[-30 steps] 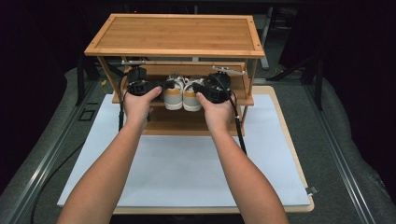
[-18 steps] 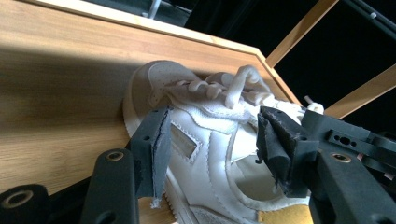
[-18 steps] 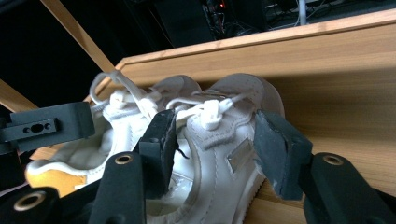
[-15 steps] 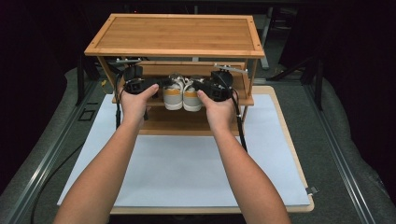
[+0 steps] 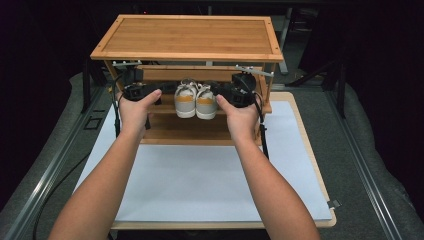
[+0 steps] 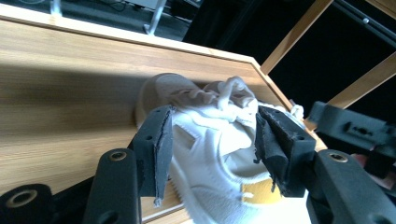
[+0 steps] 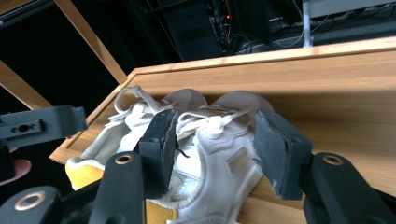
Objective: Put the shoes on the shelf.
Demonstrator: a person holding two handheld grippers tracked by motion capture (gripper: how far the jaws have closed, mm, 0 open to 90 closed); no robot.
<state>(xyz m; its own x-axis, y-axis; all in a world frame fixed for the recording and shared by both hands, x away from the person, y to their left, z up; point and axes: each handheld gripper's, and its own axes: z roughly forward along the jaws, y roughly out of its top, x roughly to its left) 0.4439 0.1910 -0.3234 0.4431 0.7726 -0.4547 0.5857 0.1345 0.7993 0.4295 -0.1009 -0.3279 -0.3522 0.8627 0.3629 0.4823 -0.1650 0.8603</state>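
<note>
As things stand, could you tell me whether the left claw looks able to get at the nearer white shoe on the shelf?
Probably yes: the left claw stands open, its jaws on either side of the white shoe, and nothing lies between them.

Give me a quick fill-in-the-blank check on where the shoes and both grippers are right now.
The pair of white shoes sits on the ____ shelf of the wooden rack.
The heels facing the person carry patches coloured ____.
The left gripper has its jaws ____, one on each side of a shoe.
The right gripper comes at the pair from the person's ____ side.

Missing words: middle; yellow; open; right
</note>
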